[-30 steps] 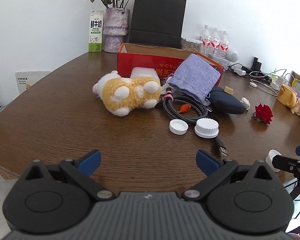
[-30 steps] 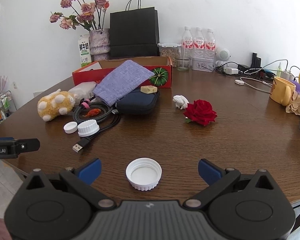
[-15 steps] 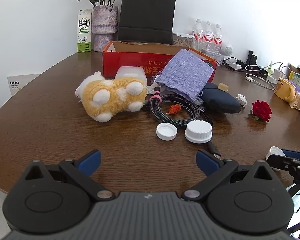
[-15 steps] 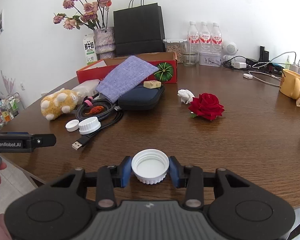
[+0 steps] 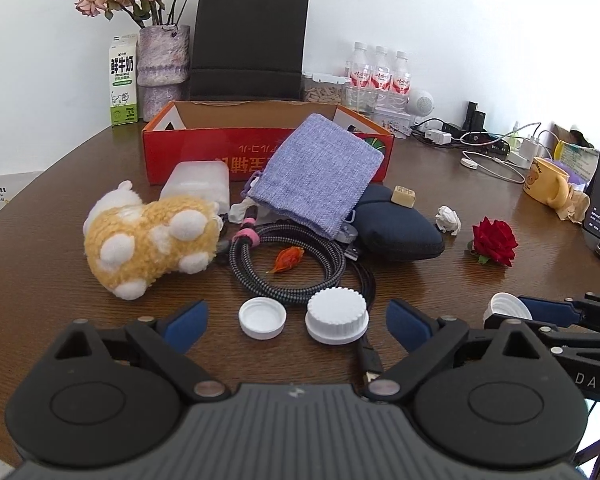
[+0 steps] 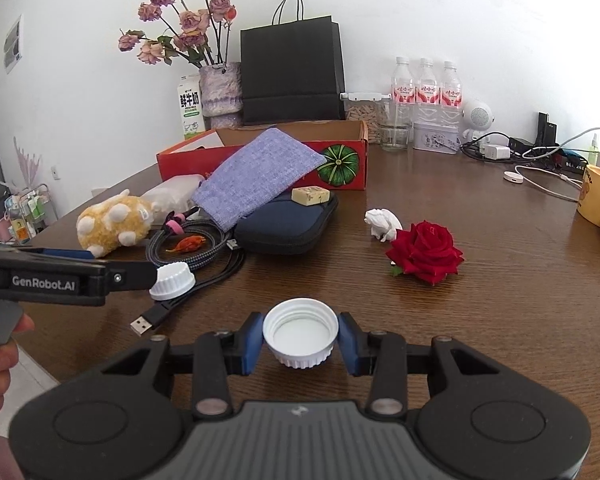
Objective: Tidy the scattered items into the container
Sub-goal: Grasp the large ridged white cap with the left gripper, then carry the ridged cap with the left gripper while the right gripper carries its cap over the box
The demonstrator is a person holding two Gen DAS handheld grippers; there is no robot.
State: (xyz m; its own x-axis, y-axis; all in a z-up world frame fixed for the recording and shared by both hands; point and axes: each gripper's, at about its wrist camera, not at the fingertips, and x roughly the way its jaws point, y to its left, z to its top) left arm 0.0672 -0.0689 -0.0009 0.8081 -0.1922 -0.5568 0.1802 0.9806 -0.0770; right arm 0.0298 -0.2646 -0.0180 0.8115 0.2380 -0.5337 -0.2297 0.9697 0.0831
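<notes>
Pinching a white bottle cap (image 6: 300,338), open side up, right gripper (image 6: 300,344) jaws; left gripper (image 5: 296,322) jaws spread.

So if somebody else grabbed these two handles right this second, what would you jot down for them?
Right gripper: shut on the open white cap, near the table's front edge.
Left gripper: open, empty, its fingers either side of the small cap and the ridged cap.
Red box: at the back; the purple pouch leans on its front wall.
Still scattered in front of the box: plush toy, coiled cable, dark case, red rose.
Done: one cap gripped. I can't see into the box.
Left: everything else.
</notes>
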